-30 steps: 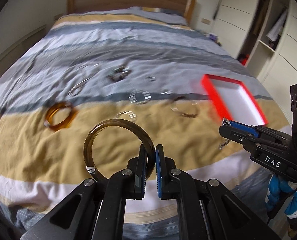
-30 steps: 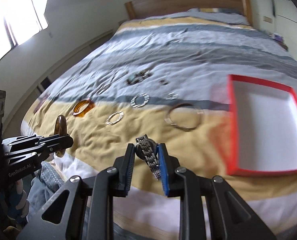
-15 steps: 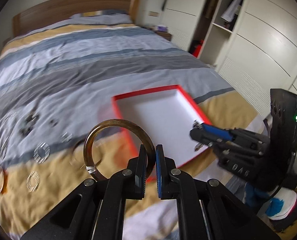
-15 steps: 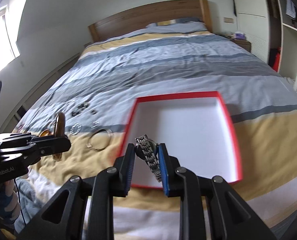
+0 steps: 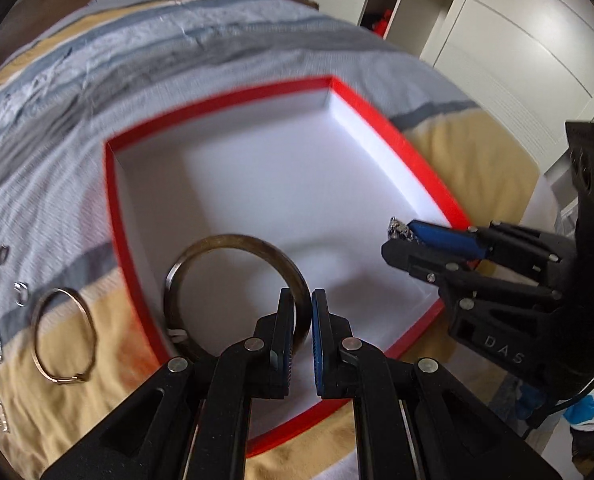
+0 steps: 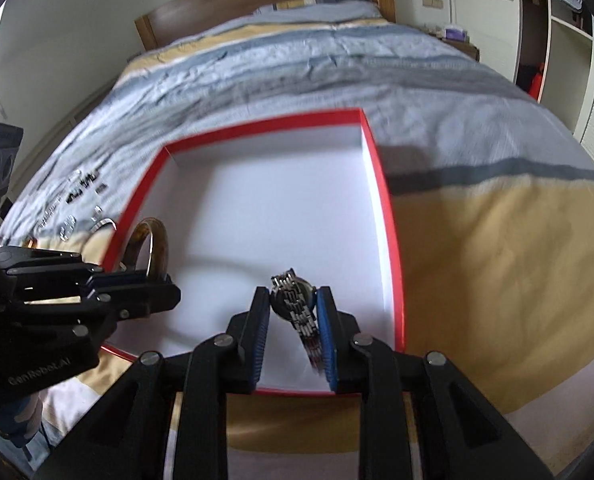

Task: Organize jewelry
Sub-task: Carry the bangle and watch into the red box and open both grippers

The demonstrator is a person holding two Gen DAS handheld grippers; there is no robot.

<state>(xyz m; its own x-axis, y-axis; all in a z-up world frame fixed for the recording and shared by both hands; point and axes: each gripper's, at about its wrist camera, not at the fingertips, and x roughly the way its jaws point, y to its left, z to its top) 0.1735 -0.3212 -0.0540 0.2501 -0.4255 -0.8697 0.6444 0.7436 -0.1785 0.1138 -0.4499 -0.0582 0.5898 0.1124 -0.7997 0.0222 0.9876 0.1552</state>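
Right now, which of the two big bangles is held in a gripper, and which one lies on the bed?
The dark brown bangle is clamped in the left gripper over the red box. The thin metal bangle lies loose on the bedspread, left of the box.

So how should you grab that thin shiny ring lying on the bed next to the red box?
The thin metal bangle lies flat on the soft bedspread, left of the red box. Probably best to come straight down from above and pinch its rim, one of the fingers inside the hoop and one outside. The side away from the box leaves more room. Both grippers are full now.
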